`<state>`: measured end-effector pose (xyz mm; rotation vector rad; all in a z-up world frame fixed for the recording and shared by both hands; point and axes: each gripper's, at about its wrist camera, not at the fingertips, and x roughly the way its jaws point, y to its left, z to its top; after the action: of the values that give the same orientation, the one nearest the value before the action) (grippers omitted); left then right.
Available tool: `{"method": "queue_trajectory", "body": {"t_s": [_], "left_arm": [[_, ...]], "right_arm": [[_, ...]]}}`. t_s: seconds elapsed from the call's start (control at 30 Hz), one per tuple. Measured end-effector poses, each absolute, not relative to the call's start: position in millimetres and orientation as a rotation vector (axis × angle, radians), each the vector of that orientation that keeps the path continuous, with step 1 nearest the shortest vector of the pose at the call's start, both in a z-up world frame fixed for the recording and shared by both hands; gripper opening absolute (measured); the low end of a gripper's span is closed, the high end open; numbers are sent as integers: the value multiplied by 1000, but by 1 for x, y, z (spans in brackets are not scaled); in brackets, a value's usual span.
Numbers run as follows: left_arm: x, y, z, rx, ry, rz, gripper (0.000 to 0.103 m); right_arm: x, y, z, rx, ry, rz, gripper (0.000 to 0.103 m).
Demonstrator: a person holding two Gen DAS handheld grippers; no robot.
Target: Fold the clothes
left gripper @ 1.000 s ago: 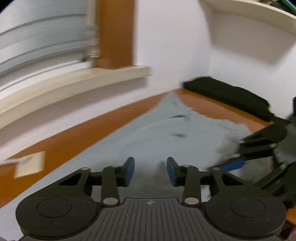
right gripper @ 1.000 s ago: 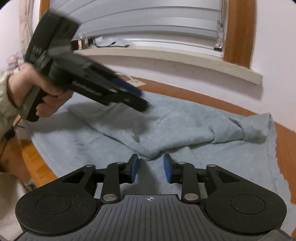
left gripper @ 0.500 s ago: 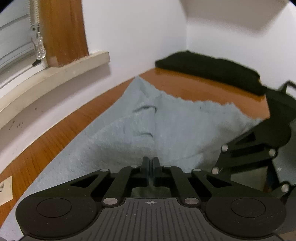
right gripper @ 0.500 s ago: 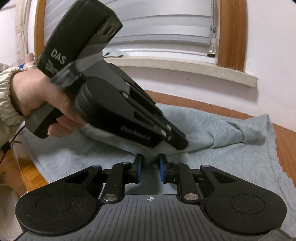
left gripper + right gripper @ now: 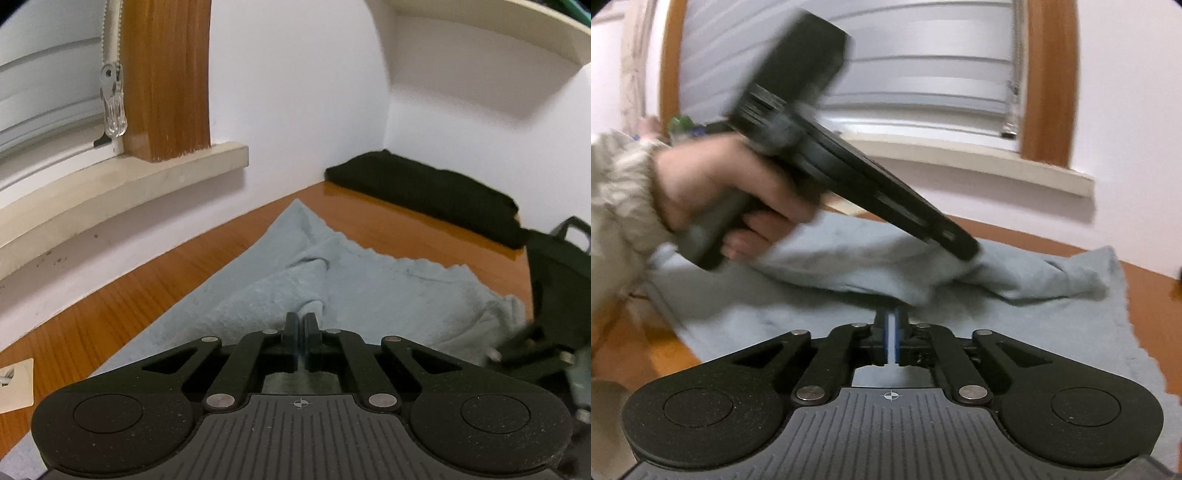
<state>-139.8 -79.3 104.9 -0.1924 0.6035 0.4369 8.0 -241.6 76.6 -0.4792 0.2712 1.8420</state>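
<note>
Both tongs pinch one raised fold of the pale grey-blue fleece garment (image 5: 388, 291) spread on the orange wooden worktop (image 5: 122, 306). The left tongs (image 5: 301, 325) and right tongs (image 5: 891, 321) are closed on cloth, likely to carry that edge across together.

One light grey fleece garment (image 5: 388, 291), one folded black cloth (image 5: 428, 192), two black two-fingered tools (image 5: 301, 325) (image 5: 892, 321), perhaps one paper tag (image 5: 16, 384).
</note>
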Motion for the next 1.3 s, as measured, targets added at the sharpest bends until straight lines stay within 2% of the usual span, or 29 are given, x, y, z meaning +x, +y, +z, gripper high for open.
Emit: {"method": "queue_trajectory", "body": {"t_s": [0.07,0.2,0.33,0.5,0.67,0.8,0.87,1.0,1.07,1.1,1.13,1.3], "left_arm": [[-142,-78,106,-214,600,416,3],[-138,-80,98,-222,648,390,4],[-155,-74,103,-241,577,412,12],[-169,-56,95,-255,572,478,14],[-159,-66,77,-196,604,420,14],[-154,-72,65,-167,618,378,14],[-155,-74,60,-157,614,365,14],[-161,-71,55,-198,588,337,14],[-162,-69,55,-217,585,329,14],[-161,-69,55,-222,587,327,14],[-161,-69,55,-222,588,326,14],[-159,-72,57,-205,594,325,14]], "right_arm": [[11,-239,75,-488,272,1839,24],[18,-235,72,-507,272,1832,25],[34,-232,76,-499,287,1801,34],[76,-209,92,-439,360,1683,34],[123,-157,102,-364,509,1589,34],[146,-121,96,-337,646,1543,36],[152,-108,92,-334,698,1530,40],[153,-95,86,-336,765,1503,41],[159,-92,84,-309,796,1506,40],[161,-90,84,-301,801,1505,36],[162,-88,85,-294,802,1503,10],[170,-91,112,-141,715,1492,7]]}}
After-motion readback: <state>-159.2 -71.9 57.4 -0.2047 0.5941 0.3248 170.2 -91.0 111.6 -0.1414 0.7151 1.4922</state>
